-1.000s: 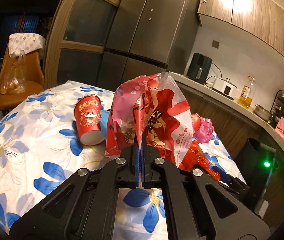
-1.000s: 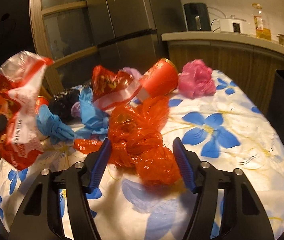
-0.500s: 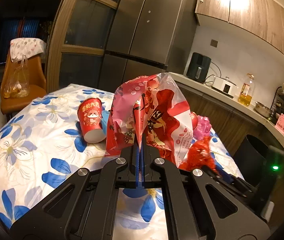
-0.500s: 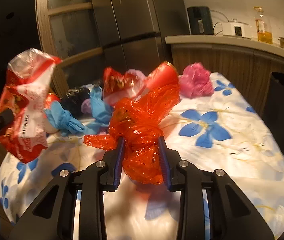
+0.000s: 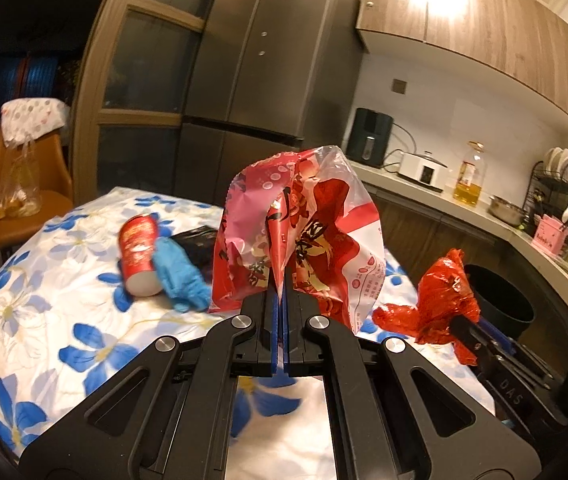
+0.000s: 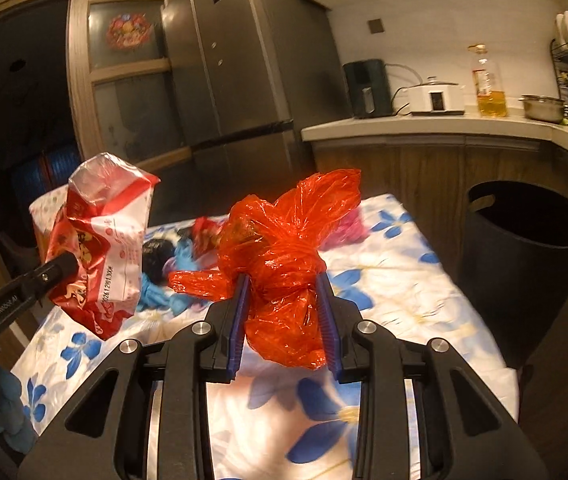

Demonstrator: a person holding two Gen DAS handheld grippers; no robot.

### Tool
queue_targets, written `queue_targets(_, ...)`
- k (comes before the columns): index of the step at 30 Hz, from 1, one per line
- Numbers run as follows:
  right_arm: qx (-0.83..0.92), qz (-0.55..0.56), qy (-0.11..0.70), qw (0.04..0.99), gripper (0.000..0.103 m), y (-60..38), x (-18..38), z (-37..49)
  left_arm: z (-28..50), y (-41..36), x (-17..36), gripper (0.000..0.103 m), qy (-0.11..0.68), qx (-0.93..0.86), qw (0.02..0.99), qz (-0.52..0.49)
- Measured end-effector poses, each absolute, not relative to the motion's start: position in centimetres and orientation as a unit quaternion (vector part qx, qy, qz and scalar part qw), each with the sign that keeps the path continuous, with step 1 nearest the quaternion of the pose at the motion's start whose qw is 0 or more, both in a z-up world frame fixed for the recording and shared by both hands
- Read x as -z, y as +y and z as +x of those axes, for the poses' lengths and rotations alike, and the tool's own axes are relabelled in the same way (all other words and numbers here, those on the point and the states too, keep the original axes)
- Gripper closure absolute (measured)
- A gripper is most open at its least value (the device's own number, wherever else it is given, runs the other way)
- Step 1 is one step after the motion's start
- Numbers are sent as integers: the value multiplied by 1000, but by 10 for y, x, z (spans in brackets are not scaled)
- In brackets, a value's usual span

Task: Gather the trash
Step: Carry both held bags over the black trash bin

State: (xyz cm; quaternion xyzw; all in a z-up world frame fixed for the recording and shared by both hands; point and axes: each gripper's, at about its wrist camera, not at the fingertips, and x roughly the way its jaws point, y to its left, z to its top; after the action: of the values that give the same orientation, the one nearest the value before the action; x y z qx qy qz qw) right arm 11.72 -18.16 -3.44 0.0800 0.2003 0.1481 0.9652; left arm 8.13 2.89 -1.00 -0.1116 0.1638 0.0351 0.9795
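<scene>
I have both grippers loaded above the table with the white cloth printed in blue flowers [image 5: 64, 320], which I take as my landmark. My left gripper [image 5: 280, 300] is clenched flat on a fold of the crinkled red, pink and clear printed plastic bag [image 5: 299, 236], which stands up off its tips clear of the cloth. My right gripper [image 6: 284, 304] is clamped on the knotted, translucent orange-red plastic bag [image 6: 284, 248], with its blue pads pressed into the bundle on both sides, and that bag too hangs above the cloth. So I judge two pieces picked up but not yet dropped: the round black bin [image 6: 523, 256] stands on the floor just beside the table's right edge, and I cannot see what it holds. Still lying on the cloth are a red paper cup on its side [image 5: 138, 254], a crumpled blue glove [image 5: 180, 276] touching it, a black plastic piece [image 5: 200, 240] behind the glove, and, towards the far end in the right view, more red scraps and something pink [image 6: 349, 226] partly hidden by my bag. I reckon the job is nowhere near half done. Beyond the table stands a tall grey fridge [image 5: 276, 60], with a wood-fronted counter [image 6: 423, 128] to its right carrying a black appliance, a white cooker and an oil bottle; an orange chair [image 5: 24, 184] sits off the table's left end. The light is dim and warm.
</scene>
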Motion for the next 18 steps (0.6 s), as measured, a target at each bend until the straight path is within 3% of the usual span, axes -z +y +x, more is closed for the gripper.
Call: queue_targets(18, -18, 102, 143, 984, 70, -277, 3, 131, 154, -78, -8, 103, 158, 77, 982, -67)
